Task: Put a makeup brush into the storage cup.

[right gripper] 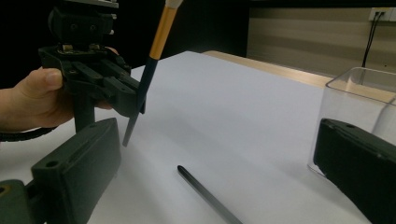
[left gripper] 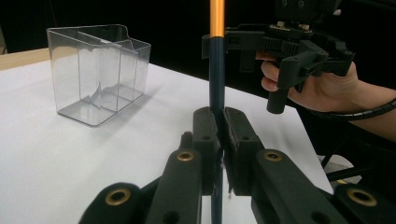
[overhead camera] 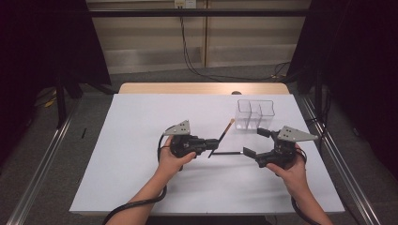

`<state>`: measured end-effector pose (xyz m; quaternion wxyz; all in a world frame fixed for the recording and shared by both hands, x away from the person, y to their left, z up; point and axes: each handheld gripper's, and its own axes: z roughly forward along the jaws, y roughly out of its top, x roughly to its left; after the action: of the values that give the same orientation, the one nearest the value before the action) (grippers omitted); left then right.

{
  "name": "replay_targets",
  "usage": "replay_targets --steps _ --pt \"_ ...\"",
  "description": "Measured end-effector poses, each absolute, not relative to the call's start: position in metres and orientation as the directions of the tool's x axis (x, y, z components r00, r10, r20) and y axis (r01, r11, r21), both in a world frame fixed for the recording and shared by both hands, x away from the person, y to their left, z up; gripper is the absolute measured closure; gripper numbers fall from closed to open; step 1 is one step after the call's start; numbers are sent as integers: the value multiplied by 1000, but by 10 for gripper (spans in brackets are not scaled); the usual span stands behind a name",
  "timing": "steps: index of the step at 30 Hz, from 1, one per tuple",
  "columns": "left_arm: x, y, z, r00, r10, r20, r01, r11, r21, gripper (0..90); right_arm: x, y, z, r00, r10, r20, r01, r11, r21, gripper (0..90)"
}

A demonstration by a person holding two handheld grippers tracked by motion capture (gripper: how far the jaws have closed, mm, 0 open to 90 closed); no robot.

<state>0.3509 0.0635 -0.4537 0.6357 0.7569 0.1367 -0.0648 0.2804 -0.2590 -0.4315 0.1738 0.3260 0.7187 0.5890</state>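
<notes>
Lower centre of the high view: the left gripper is clamped on a dark-handled brush with an orange ferrule, held off the white table sheet and slanting up toward the upper right of the frame. In the left gripper view, the two black jaws press on the dark handle from both sides, and the orange band rises out of the top edge. In the right gripper view, the brush handle's lower tip hangs clear above the sheet.

Lower right of centre in the high view: the right gripper has its jaws wide apart with nothing between them. A second dark stick lies flat on the sheet between the two grippers; in the right gripper view it lies between the spread jaws, untouched.

Farther back, right of centre: a clear plastic compartment box stands upright on the sheet, just beyond the right gripper and apart from the brush.
</notes>
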Motion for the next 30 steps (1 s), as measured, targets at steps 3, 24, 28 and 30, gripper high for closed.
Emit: replay_targets --steps 3,24,28,30 --pt "351 63 -454 955 124 -271 288 -156 945 842 282 -254 -430 -736 664 133 261 96 960 5" --pt "350 62 -454 957 123 -264 281 -154 947 842 294 -227 -425 -761 623 184 272 48 961 123" --pt "350 63 -454 958 120 -260 277 -158 948 842 296 -222 -425 -768 614 182 263 43 964 204" --pt "349 63 -455 958 120 -261 278 -158 948 842 297 -220 -424 -772 608 183 259 38 965 238"
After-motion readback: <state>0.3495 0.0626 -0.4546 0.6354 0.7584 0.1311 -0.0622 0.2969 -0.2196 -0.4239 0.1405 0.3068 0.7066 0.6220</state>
